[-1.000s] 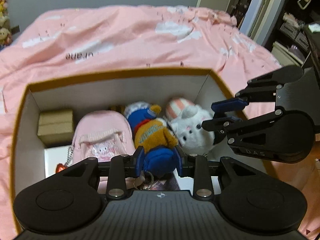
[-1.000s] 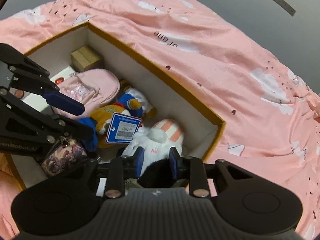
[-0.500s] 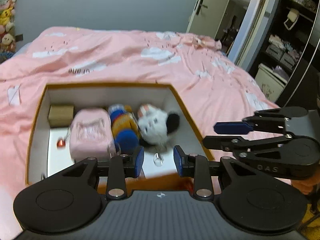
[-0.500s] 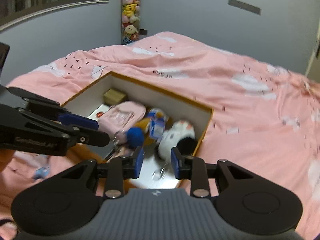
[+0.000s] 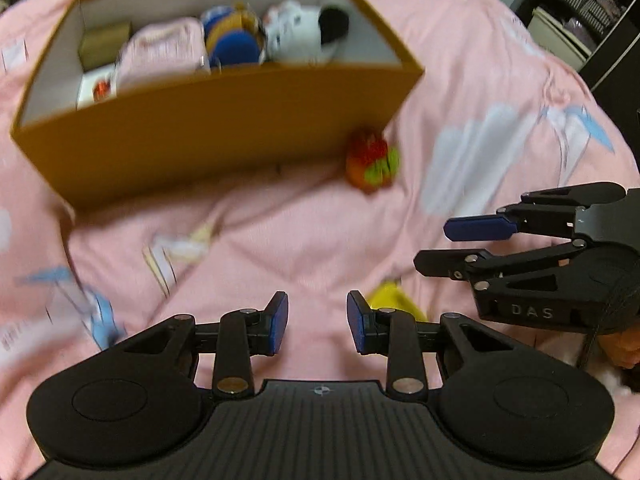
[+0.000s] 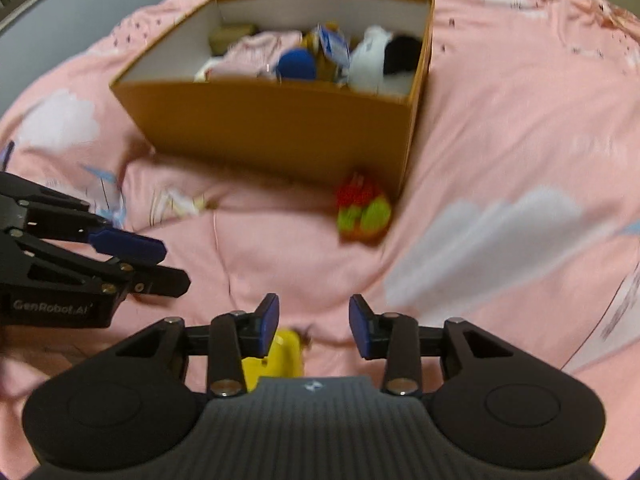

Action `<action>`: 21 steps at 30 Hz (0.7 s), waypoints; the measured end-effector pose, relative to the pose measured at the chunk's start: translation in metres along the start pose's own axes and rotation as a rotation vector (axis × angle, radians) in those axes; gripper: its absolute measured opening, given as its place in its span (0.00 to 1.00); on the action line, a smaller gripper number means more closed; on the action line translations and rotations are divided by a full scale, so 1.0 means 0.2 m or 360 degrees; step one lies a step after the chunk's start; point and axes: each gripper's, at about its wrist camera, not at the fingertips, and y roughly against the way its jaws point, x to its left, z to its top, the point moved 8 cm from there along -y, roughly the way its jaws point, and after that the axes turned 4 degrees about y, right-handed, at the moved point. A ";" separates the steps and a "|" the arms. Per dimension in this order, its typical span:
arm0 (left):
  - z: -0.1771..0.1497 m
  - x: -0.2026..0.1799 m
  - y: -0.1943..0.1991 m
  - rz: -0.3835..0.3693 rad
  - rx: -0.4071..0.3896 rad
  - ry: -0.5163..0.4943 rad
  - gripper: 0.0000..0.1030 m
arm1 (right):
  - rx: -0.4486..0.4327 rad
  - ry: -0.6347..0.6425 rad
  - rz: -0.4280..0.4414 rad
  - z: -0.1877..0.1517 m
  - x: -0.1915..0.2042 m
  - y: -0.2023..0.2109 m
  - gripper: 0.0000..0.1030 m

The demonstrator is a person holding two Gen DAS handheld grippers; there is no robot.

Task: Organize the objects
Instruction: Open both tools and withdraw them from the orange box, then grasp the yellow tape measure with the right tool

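Tongs: two, left tongs (image 5: 317, 322) parted and empty, right tongs (image 6: 314, 322) opening, empty. One box (image 5: 224, 128) at upper frame; one red-green toy (image 5: 372, 160) and one yellow toy (image 6: 282, 354) on the bed (image 5: 320, 232).

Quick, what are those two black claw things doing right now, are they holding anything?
Left tool: open, holding nothing.
Right tool: jaws opening, nothing gripped; a yellow toy lies just below them.

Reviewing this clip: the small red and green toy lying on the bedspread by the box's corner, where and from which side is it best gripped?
Probably from above, pads across the middle of the red and green toy, closing along the line of the box wall. It lies low on soft bedding right at the box's corner, so that side is blocked. Blur hides its exact shape.
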 end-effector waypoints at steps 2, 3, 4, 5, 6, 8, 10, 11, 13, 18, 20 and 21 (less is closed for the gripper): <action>-0.04 0.01 0.00 -0.0005 0.0026 0.0006 0.35 | 0.0042 0.0009 0.0012 -0.05 0.03 -0.02 0.42; -0.06 0.01 0.00 -0.0010 0.0043 0.0010 0.35 | 0.0056 0.0013 0.0017 -0.06 0.04 -0.03 0.44; -0.08 0.01 0.00 -0.0015 0.0063 0.0013 0.35 | 0.0068 0.0021 0.0016 -0.08 0.05 -0.03 0.46; -0.10 0.01 -0.01 -0.0019 0.0087 0.0013 0.35 | 0.0083 0.0035 0.0008 -0.09 0.06 -0.03 0.48; -0.11 0.01 -0.02 -0.0020 0.0110 0.0011 0.35 | 0.0099 0.0045 -0.0001 -0.10 0.07 -0.05 0.49; -0.14 0.00 -0.03 -0.0020 0.0121 0.0004 0.35 | 0.0123 0.0053 -0.0015 -0.13 0.07 -0.06 0.51; -0.15 0.00 -0.04 -0.0022 0.0120 0.0000 0.35 | 0.0141 0.0056 -0.0015 -0.15 0.08 -0.07 0.51; -0.15 0.00 -0.04 -0.0024 0.0122 -0.0002 0.35 | 0.0150 0.0056 -0.0014 -0.15 0.08 -0.08 0.51; -0.15 -0.01 -0.04 -0.0025 0.0127 -0.0001 0.35 | 0.0168 0.0059 -0.0009 -0.17 0.08 -0.09 0.52; -0.15 0.00 -0.05 -0.0029 0.0135 0.0007 0.35 | 0.0212 0.0056 0.0057 -0.18 0.11 -0.13 0.52; -0.15 0.00 -0.05 -0.0026 0.0137 0.0009 0.35 | 0.0232 0.0060 0.0087 -0.18 0.12 -0.15 0.51; -0.15 -0.01 -0.06 -0.0023 0.0138 0.0006 0.35 | 0.0243 0.0064 0.0091 -0.18 0.13 -0.17 0.52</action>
